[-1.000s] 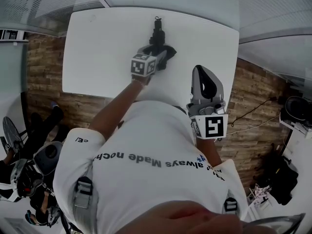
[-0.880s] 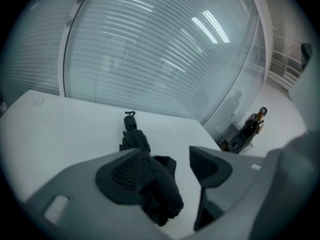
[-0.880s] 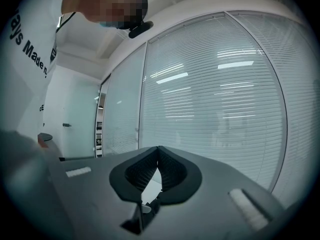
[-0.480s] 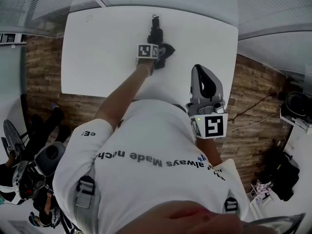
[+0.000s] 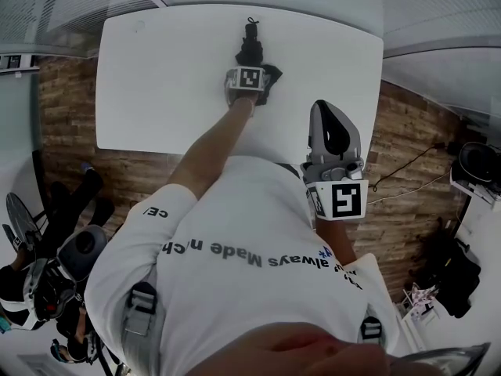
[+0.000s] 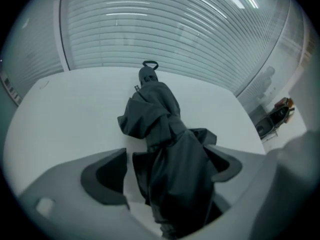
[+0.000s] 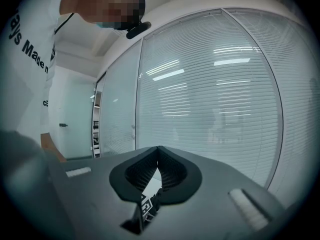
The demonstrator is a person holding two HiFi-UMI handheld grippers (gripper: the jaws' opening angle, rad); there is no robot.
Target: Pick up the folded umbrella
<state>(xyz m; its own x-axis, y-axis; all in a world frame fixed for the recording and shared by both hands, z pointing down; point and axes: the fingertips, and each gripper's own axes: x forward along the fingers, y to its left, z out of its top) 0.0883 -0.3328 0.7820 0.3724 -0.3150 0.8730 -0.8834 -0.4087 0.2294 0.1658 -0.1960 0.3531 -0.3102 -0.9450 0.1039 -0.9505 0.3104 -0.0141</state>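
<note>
The folded black umbrella (image 5: 252,52) lies on the white table (image 5: 164,77), its strap loop (image 6: 149,65) at the far end. My left gripper (image 5: 249,81) points steeply down over the umbrella's near end. In the left gripper view the left gripper (image 6: 170,153) has its jaws opening wide, with the crumpled fabric (image 6: 172,169) lying between the pads. White table shows between the left pad (image 6: 106,176) and the fabric. My right gripper (image 5: 333,143) hangs level near the person's body, off the table. In the right gripper view the right gripper (image 7: 158,150) is shut on nothing.
The table's near edge (image 5: 156,153) runs in front of the person's torso, with wooden floor (image 5: 66,124) on both sides. A glass wall with blinds (image 6: 165,29) stands behind the table. Dark equipment (image 5: 47,272) sits on the floor at the left, and cables (image 5: 407,182) at the right.
My left gripper has sunk and tipped downward onto the umbrella's near end, moving slightly away from the person. The right gripper has stayed where it was.
</note>
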